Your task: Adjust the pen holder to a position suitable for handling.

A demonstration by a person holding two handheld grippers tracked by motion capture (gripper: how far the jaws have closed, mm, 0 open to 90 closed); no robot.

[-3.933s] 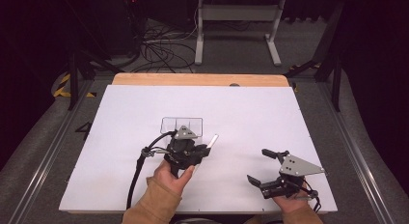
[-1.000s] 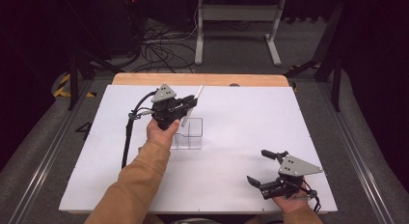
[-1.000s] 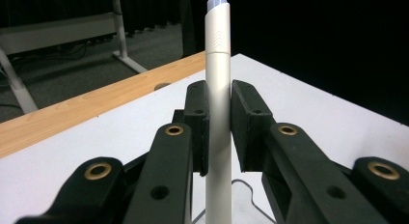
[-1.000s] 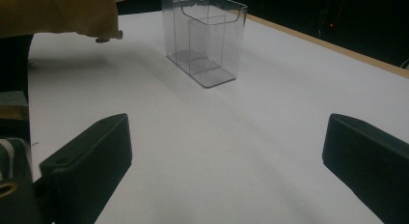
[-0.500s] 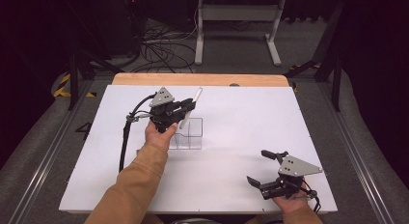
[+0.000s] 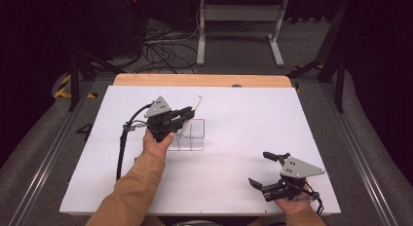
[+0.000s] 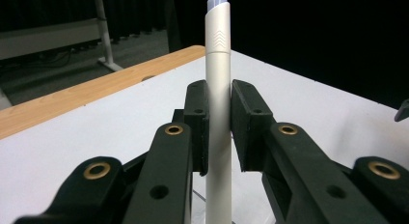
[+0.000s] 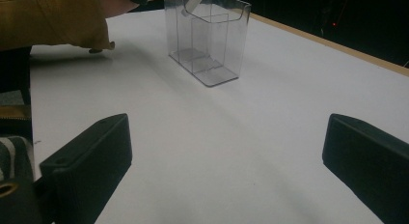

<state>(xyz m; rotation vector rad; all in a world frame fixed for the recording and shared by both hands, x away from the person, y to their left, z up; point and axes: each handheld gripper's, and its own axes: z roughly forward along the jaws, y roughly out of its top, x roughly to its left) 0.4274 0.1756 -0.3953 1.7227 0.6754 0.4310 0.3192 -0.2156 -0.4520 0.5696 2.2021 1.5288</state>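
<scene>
A: Where is the pen [image 7: 218, 89]?

B: Clamped between the left gripper [image 6: 187, 114]'s jaws, tilted, over the clear plastic holder [image 6: 191, 135] near the middle of the white table [image 6: 253, 123]. In the left gripper view its lower end is cut off by the frame's edge.

A: Is its tip inside the holder?

B: In the right gripper view a pale end [image 8: 195, 1] shows at the holder's [image 8: 208, 38] rim; which compartment is hard to tell through the clear walls.

A: And the right gripper [image 6: 269, 171]?

B: It sits near the table's front right corner, jaws spread wide, grasping nothing. The hand under it is mostly hidden.
</scene>
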